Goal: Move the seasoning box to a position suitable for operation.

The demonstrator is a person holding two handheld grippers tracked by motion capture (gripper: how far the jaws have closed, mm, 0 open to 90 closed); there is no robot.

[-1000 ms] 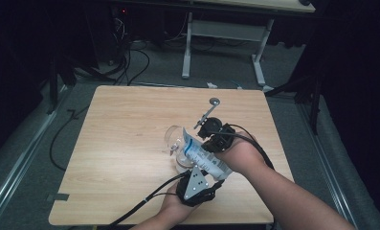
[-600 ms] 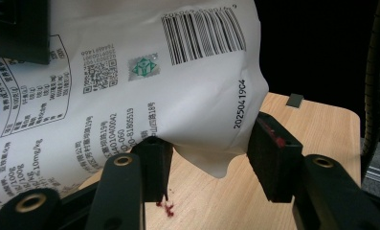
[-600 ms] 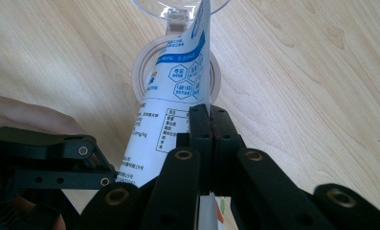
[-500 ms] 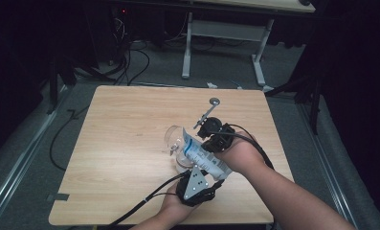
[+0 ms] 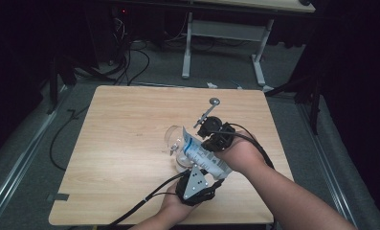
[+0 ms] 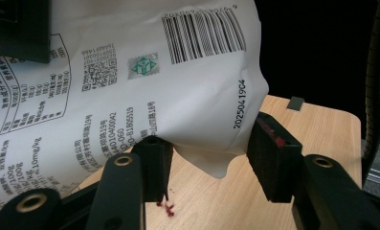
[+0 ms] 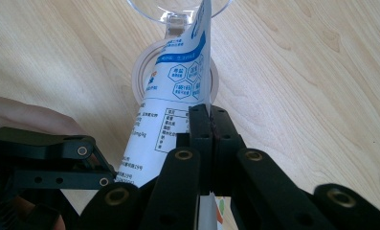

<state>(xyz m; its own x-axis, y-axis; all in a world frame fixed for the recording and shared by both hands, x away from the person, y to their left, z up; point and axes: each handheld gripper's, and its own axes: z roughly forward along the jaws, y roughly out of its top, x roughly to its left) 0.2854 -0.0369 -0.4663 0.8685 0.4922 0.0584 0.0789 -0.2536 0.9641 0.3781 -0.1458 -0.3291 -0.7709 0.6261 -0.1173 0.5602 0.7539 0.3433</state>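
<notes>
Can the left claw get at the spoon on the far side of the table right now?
Probably not: the left claw sits at the white pouch, and the right claw and stemmed glass stand between it and the spoon.

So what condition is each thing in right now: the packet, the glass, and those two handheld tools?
White packet: lifted off the table, tilted, one end at the glass.
Stemmed glass: clear; whether anything is inside cannot be told.
Right tool: shut on the packet's edge.
Left tool: jaws apart around the packet's lower corner, not pinching it.
Small metal piece: lying untouched on the table.
</notes>
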